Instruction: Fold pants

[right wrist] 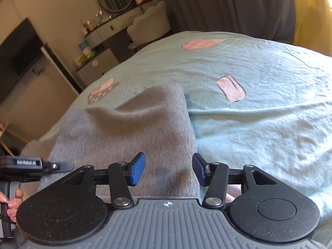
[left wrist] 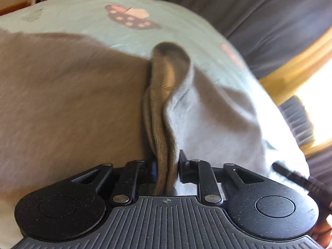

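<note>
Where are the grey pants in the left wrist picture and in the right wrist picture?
Left wrist: the pants fill the left and centre, a fold pinched in the left tool.
Right wrist: the pants lie lower centre, running under the open right tool.
Shared landmark: the mint bedsheet with pink prints.

Pants (right wrist: 128, 128) were soft matt grey knit, ribbed between the left gripper (left wrist: 167, 166) pads; bedsheet (right wrist: 259, 114) beyond was wrinkled matt cotton-like cloth.

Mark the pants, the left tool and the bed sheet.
pants (right wrist: 128, 128), right wrist view, flat grey leg panel.
left tool (left wrist: 167, 166), left wrist view, between fingertips, clamped on a cloth fold.
bed sheet (right wrist: 259, 114), right wrist view, bare green area.
</note>
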A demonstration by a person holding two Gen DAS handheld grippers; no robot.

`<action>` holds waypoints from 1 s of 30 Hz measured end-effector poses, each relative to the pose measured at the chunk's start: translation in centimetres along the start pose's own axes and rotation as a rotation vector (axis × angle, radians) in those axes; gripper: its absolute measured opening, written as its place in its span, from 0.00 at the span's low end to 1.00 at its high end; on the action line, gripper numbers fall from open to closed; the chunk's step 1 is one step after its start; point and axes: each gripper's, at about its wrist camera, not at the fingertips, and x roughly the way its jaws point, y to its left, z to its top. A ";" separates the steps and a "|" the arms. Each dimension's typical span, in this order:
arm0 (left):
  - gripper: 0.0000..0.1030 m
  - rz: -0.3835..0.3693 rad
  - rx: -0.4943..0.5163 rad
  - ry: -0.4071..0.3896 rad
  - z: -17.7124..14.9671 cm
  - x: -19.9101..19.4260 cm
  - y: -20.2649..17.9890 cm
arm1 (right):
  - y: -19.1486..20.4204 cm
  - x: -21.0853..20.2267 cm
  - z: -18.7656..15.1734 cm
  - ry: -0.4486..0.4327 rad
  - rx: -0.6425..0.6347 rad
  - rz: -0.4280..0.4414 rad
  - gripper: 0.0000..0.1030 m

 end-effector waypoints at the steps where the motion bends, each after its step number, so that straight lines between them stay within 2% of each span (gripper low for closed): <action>1: 0.30 0.006 -0.023 -0.007 -0.2 0.1 0.2 | 0.4 0.1 -0.1 0.000 -0.008 0.000 0.49; 4: 0.33 -0.034 -0.111 -0.048 0.0 -0.4 1.4 | 1.2 0.1 -0.3 -0.017 -0.037 -0.002 0.48; 6: 0.45 -0.036 -0.126 -0.084 0.9 -0.7 1.5 | 2.1 -0.2 -0.6 -0.045 -0.070 -0.012 0.48; 9: 0.53 -0.032 -0.145 -0.131 2.6 -0.6 1.2 | 3.4 -0.4 -1.2 -0.070 -0.124 -0.009 0.41; 13: 0.62 -0.089 -0.203 -0.091 4.9 1.3 1.6 | 4.1 0.7 -1.4 -0.023 -0.152 -0.009 0.41; 16: 0.59 -0.119 -0.271 -0.049 5.5 2.8 2.2 | 3.9 1.5 -1.4 0.013 -0.133 -0.025 0.41; 17: 0.50 -0.130 -0.290 -0.043 5.5 3.1 2.3 | 3.7 1.6 -1.4 0.016 -0.122 -0.024 0.41; 18: 0.32 -0.137 -0.308 -0.039 5.5 3.6 2.2 | 3.5 1.6 -1.3 0.016 -0.110 -0.021 0.41; 19: 0.24 -0.142 -0.322 -0.035 5.5 3.7 2.3 | 3.2 1.5 -1.3 0.012 -0.099 -0.017 0.41; 21: 0.20 -0.150 -0.292 -0.064 5.3 3.1 1.6 | 3.0 1.3 -1.4 -0.001 -0.078 -0.010 0.41; 24: 0.19 -0.171 -0.139 -0.169 5.2 0.6 -0.5 | 2.7 0.8 -1.4 -0.028 -0.054 0.015 0.41; 26: 0.20 -0.185 -0.104 -0.205 4.8 -0.9 -0.8 | 2.6 0.6 -1.5 -0.033 -0.044 0.016 0.41; 28: 0.22 -0.111 -0.067 -0.221 4.6 -1.4 -0.4 | 2.6 0.8 -1.5 -0.024 -0.038 0.015 0.41; 30: 0.31 0.006 -0.057 -0.202 4.2 -1.1 0.6 | 2.8 0.9 -1.5 -0.017 -0.044 0.016 0.41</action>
